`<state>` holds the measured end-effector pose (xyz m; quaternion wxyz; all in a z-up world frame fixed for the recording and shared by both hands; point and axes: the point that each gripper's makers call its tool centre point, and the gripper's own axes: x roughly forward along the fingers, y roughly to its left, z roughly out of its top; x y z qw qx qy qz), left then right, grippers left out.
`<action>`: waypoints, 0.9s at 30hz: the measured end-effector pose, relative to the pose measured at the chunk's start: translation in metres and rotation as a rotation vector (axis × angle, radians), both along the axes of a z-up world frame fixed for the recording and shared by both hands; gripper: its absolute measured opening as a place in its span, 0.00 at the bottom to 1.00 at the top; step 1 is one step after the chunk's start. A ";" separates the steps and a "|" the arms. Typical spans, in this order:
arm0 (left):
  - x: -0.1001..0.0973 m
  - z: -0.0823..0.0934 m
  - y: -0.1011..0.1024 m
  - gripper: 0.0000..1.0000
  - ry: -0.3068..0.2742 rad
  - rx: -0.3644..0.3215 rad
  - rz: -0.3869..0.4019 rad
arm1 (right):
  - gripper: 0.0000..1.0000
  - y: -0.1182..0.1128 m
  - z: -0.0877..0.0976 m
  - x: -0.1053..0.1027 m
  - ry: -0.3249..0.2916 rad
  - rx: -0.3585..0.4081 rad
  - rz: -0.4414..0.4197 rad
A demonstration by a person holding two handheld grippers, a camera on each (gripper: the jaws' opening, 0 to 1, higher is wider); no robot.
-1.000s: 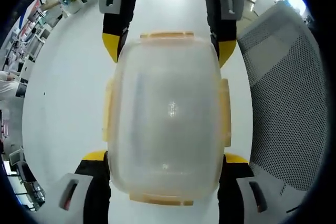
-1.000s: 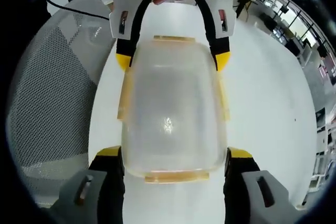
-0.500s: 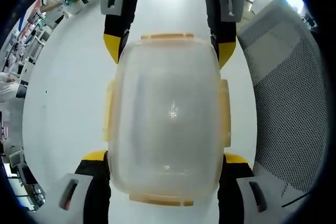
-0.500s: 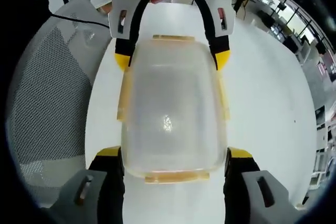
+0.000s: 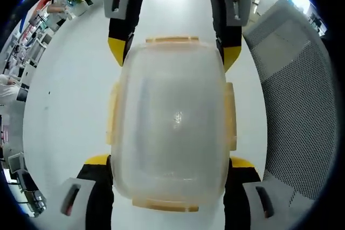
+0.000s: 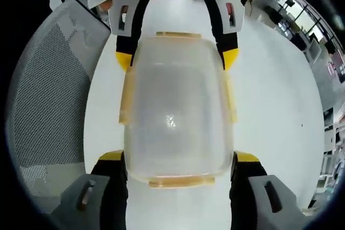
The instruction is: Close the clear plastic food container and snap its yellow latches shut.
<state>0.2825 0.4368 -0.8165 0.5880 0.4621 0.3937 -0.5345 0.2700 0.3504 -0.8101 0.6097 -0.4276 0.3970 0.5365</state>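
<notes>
The container [image 5: 171, 125] looks like cloudy, frosted plastic with a soft sheen – yellow latches [image 5: 231, 116] are semi-translucent too. Table [image 5: 70, 90] is smooth glossy white, chair [image 5: 302, 117] is perforated grey mesh.

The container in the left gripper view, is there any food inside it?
No, the clear plastic container looks empty: only the white table shows through its cloudy walls between the yellow latches.
</notes>
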 end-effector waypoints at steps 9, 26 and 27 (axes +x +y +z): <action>0.013 0.000 0.008 0.82 0.000 0.001 0.006 | 0.75 0.008 0.000 0.014 -0.002 0.008 0.006; 0.039 0.000 0.018 0.82 -0.002 0.018 0.008 | 0.76 0.018 0.000 0.040 0.001 0.040 -0.001; 0.040 0.000 0.018 0.82 -0.002 0.019 0.008 | 0.76 0.018 0.001 0.041 0.001 0.041 -0.001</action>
